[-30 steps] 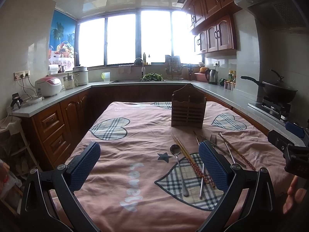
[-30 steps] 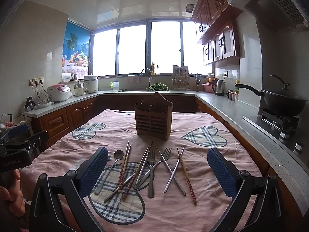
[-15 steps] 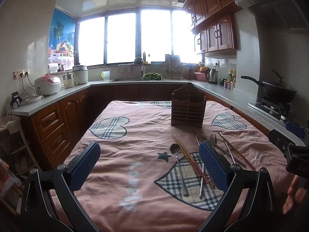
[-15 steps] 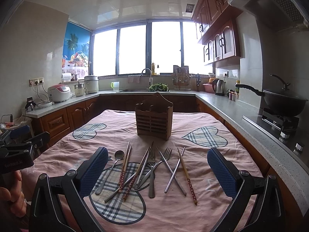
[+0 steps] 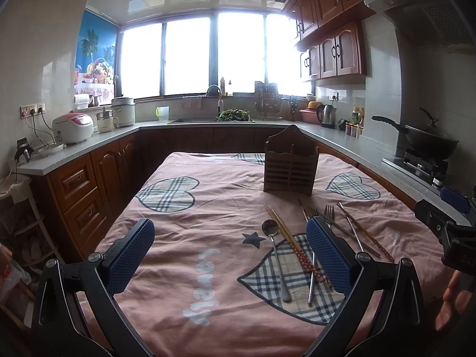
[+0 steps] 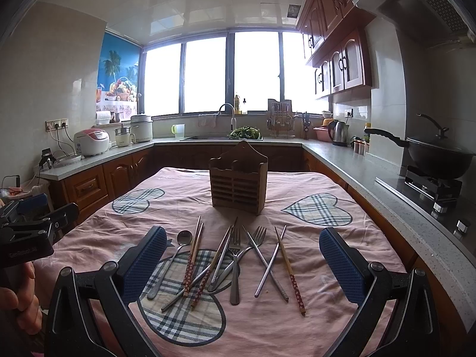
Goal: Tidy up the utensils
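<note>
A wooden slatted utensil holder (image 6: 237, 180) (image 5: 291, 166) stands upright mid-table on a pink cloth (image 6: 297, 327). In front of it lie loose utensils: a spoon (image 6: 175, 253) (image 5: 275, 253), two forks (image 6: 235, 255), metal chopsticks (image 6: 267, 264) and wooden chopsticks with red patterned ends (image 6: 290, 270) (image 5: 297, 253). My right gripper (image 6: 243, 263) hovers open just in front of the pile, nothing between its blue pads. My left gripper (image 5: 230, 251) is open too, left of the utensils, its right pad (image 5: 328, 255) overlapping the forks in view.
Kitchen counters run round three sides, with a rice cooker (image 5: 73, 126), sink (image 5: 214, 119), kettle (image 5: 325, 114) and a wok on a gas stove (image 5: 428, 145). Wooden cabinets (image 5: 80, 190) stand left of the table. A hand (image 6: 17, 300) holds the left gripper.
Both views have barely shifted; the grippers stay open and the utensils lie where they were.
</note>
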### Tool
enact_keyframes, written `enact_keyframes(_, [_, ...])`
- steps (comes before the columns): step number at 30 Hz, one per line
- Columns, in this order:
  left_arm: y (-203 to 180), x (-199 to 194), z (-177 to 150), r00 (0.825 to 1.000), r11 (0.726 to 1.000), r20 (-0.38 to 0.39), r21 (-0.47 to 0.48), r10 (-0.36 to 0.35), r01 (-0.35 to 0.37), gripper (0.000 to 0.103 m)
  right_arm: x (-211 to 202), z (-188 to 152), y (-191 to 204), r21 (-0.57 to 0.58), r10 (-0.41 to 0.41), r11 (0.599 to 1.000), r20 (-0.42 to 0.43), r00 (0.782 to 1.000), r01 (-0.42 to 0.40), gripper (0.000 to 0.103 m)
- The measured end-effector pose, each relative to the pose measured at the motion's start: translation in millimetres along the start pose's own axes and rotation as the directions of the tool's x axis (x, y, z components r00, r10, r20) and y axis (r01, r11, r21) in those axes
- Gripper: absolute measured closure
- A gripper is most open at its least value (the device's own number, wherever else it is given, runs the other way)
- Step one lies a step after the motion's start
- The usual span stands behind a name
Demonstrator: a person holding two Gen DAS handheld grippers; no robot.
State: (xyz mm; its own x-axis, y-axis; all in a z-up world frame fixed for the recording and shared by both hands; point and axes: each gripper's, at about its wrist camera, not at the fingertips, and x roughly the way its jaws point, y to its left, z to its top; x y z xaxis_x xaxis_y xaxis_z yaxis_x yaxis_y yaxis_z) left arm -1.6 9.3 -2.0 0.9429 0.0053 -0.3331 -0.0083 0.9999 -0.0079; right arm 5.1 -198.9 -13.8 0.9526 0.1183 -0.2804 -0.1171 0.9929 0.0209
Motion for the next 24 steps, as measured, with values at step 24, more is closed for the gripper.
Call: enact_keyframes(24, [-7,130,0,0.933,0.995,-0.346,-0.011,-0.097,0.1,0.0,78,3,-48,0.144,0.107,0.986,-0.189,0.976,-0.08,0.001])
